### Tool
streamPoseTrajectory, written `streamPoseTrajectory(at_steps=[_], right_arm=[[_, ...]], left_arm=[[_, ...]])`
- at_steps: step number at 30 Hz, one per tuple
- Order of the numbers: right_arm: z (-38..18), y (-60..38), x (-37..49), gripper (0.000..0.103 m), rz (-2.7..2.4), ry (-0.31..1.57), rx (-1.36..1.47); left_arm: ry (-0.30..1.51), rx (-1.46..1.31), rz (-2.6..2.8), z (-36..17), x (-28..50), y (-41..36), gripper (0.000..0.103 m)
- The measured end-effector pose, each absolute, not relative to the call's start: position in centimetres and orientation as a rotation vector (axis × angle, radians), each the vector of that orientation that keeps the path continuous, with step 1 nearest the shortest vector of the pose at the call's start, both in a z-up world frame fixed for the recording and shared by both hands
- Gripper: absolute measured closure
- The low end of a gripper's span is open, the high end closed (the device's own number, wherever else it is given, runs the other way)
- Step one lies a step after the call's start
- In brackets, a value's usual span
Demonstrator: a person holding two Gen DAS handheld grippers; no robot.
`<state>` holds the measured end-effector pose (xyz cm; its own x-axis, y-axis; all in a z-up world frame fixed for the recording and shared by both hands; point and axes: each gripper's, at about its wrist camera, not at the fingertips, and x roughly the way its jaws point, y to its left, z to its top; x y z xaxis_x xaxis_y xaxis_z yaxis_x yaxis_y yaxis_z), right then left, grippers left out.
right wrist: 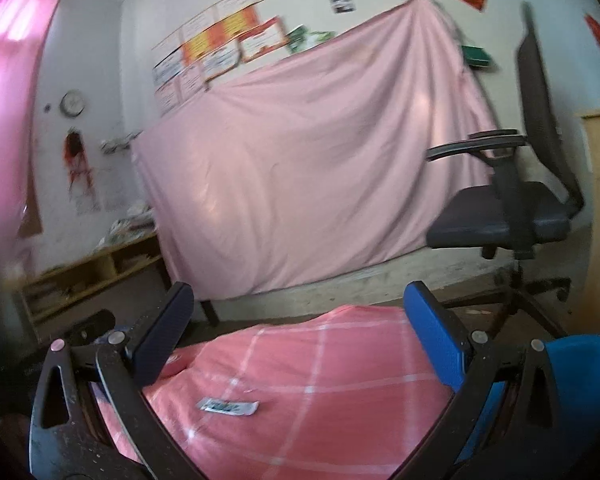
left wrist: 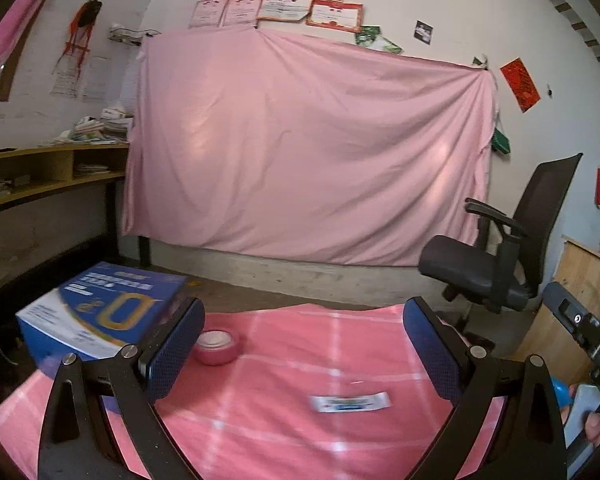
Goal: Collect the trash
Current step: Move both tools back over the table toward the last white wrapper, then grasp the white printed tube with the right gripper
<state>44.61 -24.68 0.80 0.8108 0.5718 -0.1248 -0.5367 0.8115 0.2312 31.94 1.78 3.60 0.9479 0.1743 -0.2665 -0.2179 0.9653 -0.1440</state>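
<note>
A small white wrapper with blue and green print point(left wrist: 349, 402) lies flat on the pink checked tablecloth point(left wrist: 284, 432). It also shows in the right wrist view point(right wrist: 228, 406). My left gripper point(left wrist: 304, 344) is open and empty, held above the cloth, with the wrapper below and between its fingers. My right gripper point(right wrist: 300, 334) is open and empty, above the cloth, with the wrapper low between its fingers. A pink roll of tape point(left wrist: 217, 346) sits on the cloth by the left finger of the left gripper.
A blue box point(left wrist: 100, 316) stands at the table's left edge. A black office chair point(left wrist: 500, 252) is beyond the table at the right. A blue bin point(right wrist: 580, 392) sits at the right. The right gripper's body point(left wrist: 588, 332) shows at the right edge.
</note>
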Motion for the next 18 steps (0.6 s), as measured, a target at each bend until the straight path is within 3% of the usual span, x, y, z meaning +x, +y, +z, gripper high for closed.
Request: streamPoseTrajectory(at_steps=[5,18], right_arm=[[-0.6,-20.6,44.9,0.0,0.648,0.249,0.056],[-6.0,-15.0,50.0,0.0,0.737,0.604,-0.15]], left_arm=[[0.276,-0.152,0.23,2.4,30.7,3.3,0.006],[0.428,-0.132,0.248,-2.2,30.0,5.6,0.006]])
